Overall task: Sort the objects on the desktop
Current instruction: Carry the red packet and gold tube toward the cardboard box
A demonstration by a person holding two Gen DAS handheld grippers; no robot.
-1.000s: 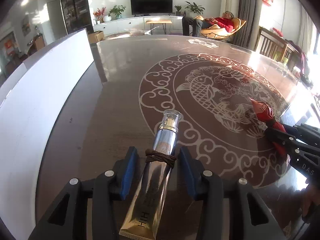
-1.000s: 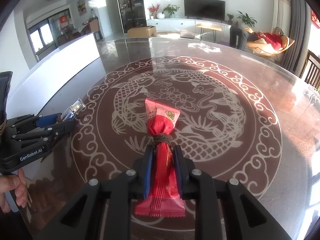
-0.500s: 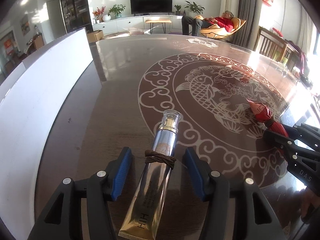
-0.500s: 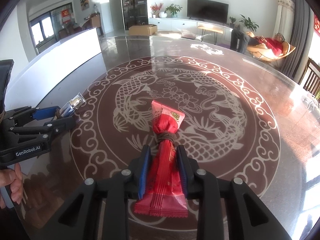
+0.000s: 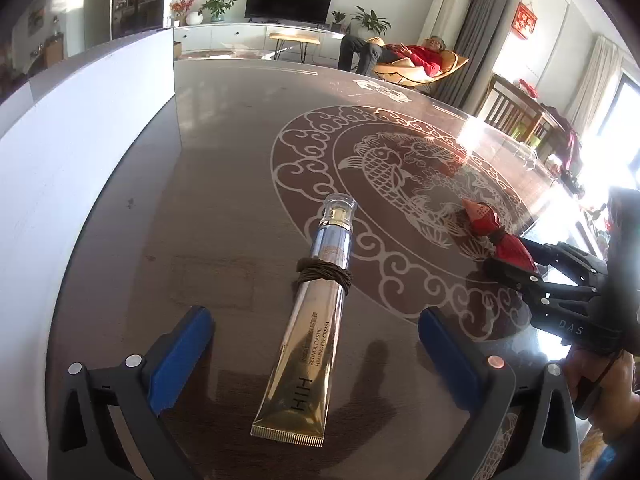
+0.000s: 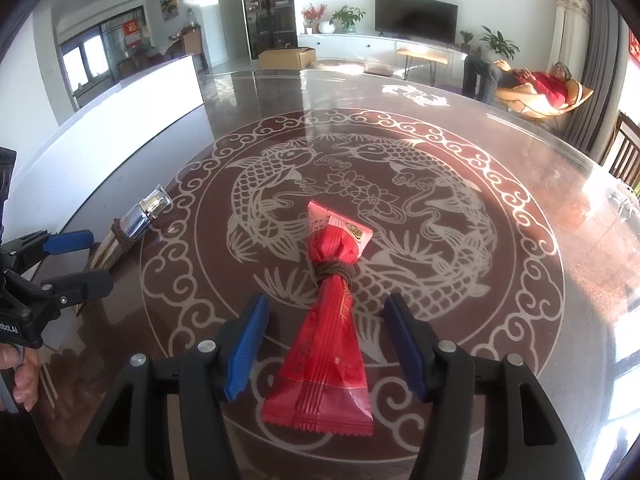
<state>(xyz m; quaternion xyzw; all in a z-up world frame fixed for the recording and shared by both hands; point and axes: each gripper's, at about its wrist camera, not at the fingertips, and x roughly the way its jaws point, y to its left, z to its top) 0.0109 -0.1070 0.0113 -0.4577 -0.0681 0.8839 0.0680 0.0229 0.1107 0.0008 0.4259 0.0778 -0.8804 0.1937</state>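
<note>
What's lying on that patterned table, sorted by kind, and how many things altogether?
Gold and silver cream tube with a clear cap, brown cord tied round it: 1
Red plastic snack packet, brown cord tied round it: 1
Total: 2, both lying flat on the dark fish-patterned table.

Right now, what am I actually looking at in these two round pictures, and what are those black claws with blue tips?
No robot here: a person holds a hand-operated claw in each hand, each with a wide-angle camera looking along its two fingers. One picture comes from the left gripper, the other from the right gripper. Both are over a glossy brown table decorated with a fish pattern. A gold cream tube with a brown cord wound round it lies between the left jaws; a red snack packet, tied the same way, lies between the right jaws. Both sets of jaws are opening and neither presses on its item, so nothing is held.
</note>
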